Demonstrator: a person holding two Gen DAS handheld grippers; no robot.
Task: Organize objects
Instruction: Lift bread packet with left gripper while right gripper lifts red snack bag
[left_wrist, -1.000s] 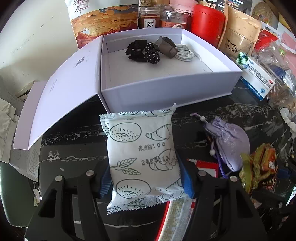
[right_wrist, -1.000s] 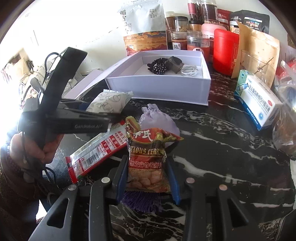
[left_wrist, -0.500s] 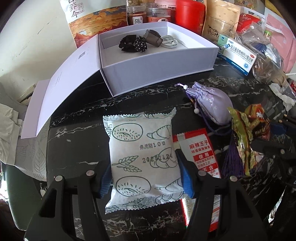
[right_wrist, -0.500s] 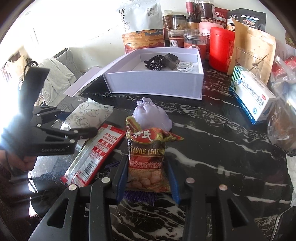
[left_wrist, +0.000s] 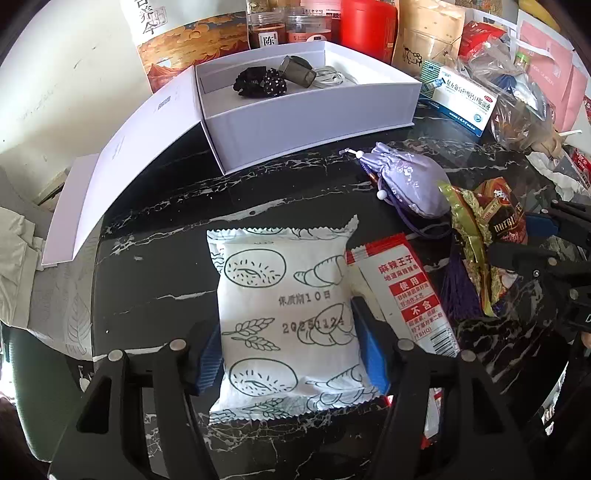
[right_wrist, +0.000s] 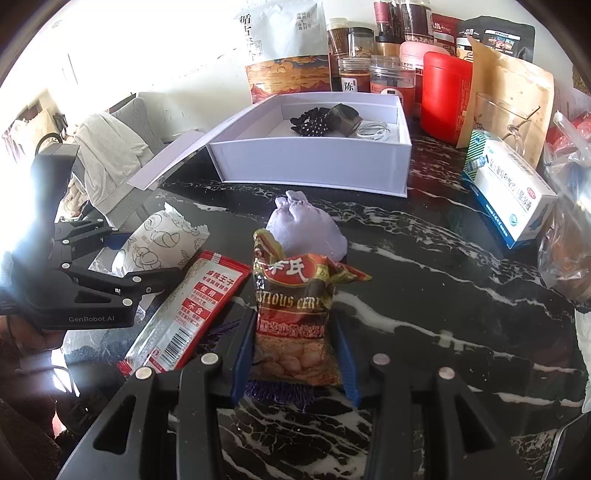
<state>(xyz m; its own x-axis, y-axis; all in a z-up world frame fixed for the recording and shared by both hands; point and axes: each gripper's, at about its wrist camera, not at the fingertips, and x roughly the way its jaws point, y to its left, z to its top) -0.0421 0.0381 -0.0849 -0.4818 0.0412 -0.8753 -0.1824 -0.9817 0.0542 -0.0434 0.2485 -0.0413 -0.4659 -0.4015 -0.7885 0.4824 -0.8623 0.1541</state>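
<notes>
My left gripper (left_wrist: 288, 350) is shut on a white bread packet (left_wrist: 284, 302) printed with pastry drawings, low over the black marble table; it also shows in the right wrist view (right_wrist: 159, 243). My right gripper (right_wrist: 293, 343) is shut on a brown and red cereal snack bag (right_wrist: 295, 306), seen at the right of the left wrist view (left_wrist: 491, 229). An open white box (left_wrist: 306, 118) stands at the back, holding a black scrunchie (left_wrist: 262, 83), a dark case and a white cable. A lilac pouch (right_wrist: 306, 229) and a red sachet (right_wrist: 199, 310) lie on the table.
The box's lid (left_wrist: 122, 162) lies open to its left. Jars, a red canister (right_wrist: 443, 99), paper bags and a blue and white medicine box (right_wrist: 509, 188) crowd the back and right. A plastic bag (right_wrist: 565, 251) sits at far right. A chair with cloth (right_wrist: 107, 155) stands left.
My left gripper has pulled back from the box with the bread packet and sits lower and farther from it. My right gripper has barely moved, still holding the snack bag.
</notes>
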